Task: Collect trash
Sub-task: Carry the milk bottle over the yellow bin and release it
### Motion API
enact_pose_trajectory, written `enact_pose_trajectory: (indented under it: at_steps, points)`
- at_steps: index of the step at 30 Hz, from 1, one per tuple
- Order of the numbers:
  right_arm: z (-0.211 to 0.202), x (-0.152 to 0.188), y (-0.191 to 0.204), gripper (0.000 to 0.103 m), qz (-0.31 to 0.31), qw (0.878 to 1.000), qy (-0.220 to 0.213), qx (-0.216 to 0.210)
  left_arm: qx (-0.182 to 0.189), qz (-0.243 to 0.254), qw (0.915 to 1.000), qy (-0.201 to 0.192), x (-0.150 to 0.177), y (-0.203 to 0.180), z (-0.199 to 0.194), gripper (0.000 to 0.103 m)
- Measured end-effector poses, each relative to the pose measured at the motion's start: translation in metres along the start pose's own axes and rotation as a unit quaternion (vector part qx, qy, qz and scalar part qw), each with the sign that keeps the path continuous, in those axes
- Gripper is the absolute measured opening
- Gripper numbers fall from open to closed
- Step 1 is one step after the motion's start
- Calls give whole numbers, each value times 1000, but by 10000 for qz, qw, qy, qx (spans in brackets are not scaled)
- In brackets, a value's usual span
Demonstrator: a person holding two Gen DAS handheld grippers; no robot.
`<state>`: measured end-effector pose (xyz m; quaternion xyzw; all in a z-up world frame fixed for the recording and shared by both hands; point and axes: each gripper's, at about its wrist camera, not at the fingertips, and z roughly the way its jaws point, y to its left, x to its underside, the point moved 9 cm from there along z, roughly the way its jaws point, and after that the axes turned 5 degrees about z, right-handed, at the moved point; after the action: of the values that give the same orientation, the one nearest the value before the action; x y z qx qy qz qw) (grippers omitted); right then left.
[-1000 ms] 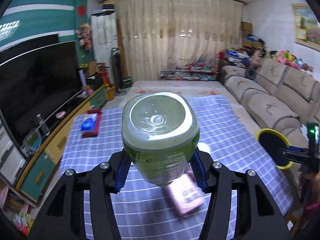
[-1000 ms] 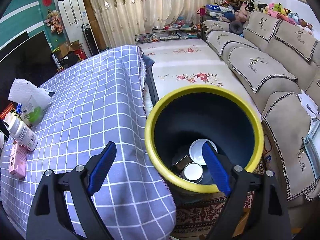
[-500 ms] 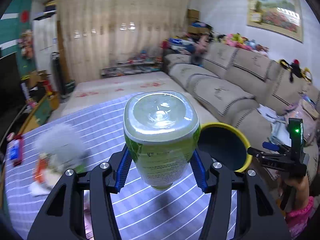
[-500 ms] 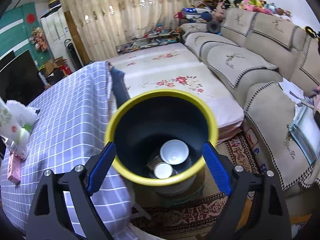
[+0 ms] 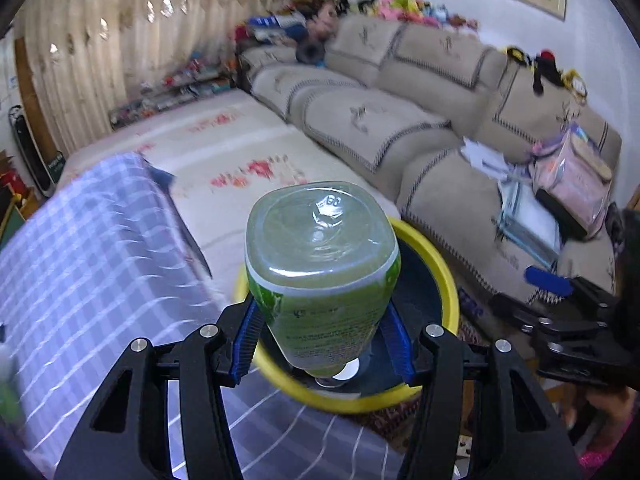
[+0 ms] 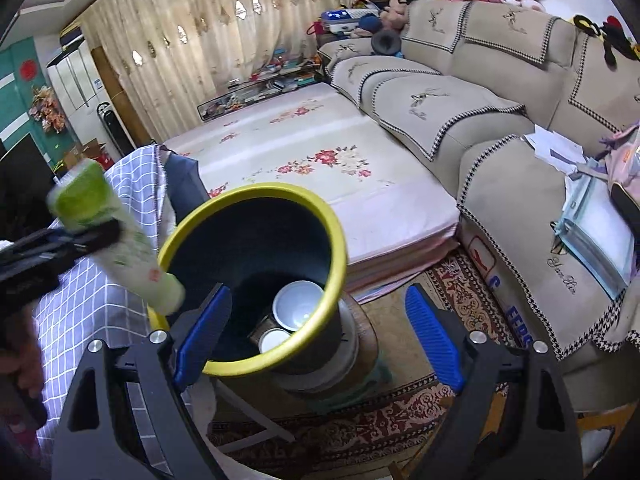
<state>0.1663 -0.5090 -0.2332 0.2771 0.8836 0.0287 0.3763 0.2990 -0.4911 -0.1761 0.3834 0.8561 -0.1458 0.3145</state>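
Two views, left gripper (image 5: 324,344) jaws grasping bottle (image 5: 320,276), right gripper (image 6: 318,336) jaws released, bin (image 6: 256,280) contents visible.

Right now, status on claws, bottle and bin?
Left claw shut on green bottle, cap-down over yellow-rimmed bin. Right claw open, empty. Nothing blocking.

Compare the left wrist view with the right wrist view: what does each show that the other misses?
Left wrist only: the green bottle's base seen end-on, clamped between the left tongs' blue pads, cap pointing down over the bin.

Right wrist only: the bottle's full length from the side, its cap beside the yellow rim, and a white bowl lying inside the bin. The right tongs stand open and empty.

Both: the yellow-rimmed bin, checked tablecloth and sofa.
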Motion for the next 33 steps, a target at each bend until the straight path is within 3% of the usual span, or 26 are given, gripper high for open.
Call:
enact_pose_trajectory:
  at_steps: [8, 16, 20, 28, 33]
  points:
    - [6, -1, -14, 84, 113, 9999, 54, 2, 0, 106, 9963, 858, 26, -17, 80, 54]
    - [7, 1, -9, 84, 93, 9999, 89, -61, -79, 119, 9956, 929, 39, -16, 83, 53]
    - [4, 1, -1, 85, 36, 9999, 72, -95, -66, 35, 9973, 730, 43, -5, 49, 53]
    - [5, 4, 28, 85, -200, 9995, 130, -208, -268, -456, 9986, -46, 59, 34, -52, 56]
    - [4, 9, 55, 85, -392, 9986, 162, -321, -823, -789, 9911, -680, 80, 69, -137, 74]
